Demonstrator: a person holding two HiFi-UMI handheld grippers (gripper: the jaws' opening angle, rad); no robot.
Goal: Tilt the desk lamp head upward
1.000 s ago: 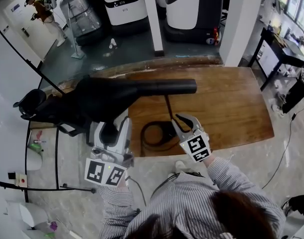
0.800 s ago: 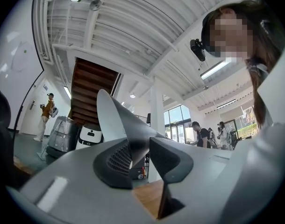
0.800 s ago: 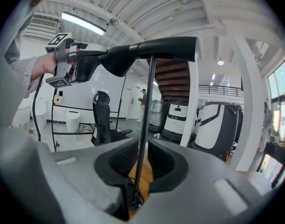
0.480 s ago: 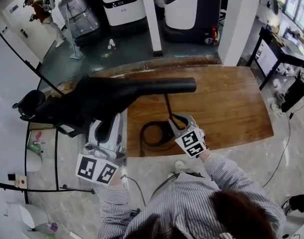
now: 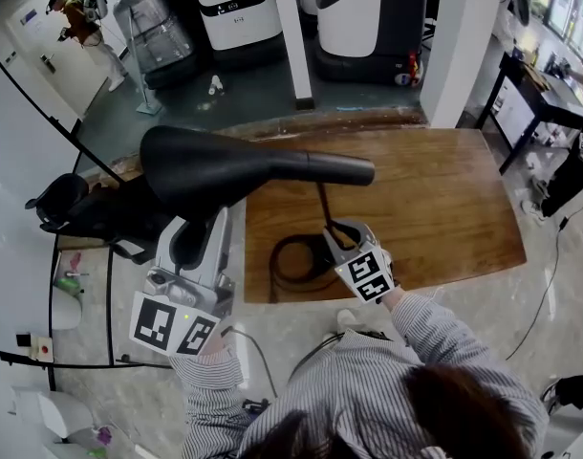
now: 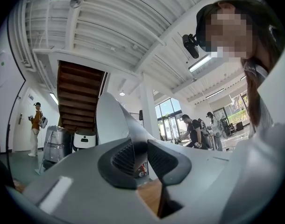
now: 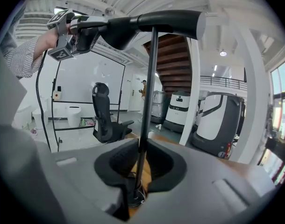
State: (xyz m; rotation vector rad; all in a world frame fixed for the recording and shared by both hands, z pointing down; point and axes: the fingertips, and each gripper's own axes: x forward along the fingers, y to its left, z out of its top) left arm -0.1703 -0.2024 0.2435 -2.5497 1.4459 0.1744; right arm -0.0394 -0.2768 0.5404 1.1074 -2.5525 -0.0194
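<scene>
Lift by the thin rim of the lamp head, past the left edge of the tabletop, pinched in the just-closed jaws of the left gripper. Expect light, slippery shell, stiff hinge; brace the pole clamped in the right gripper.

The left gripper, whose jaws have just been closing, pinches the lamp head. The right gripper clasps the pole over the table.

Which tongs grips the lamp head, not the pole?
The left tongs: its jaws have just been closing on the edge of the black lamp head. The right tongs clamps the thin upright pole instead.
</scene>
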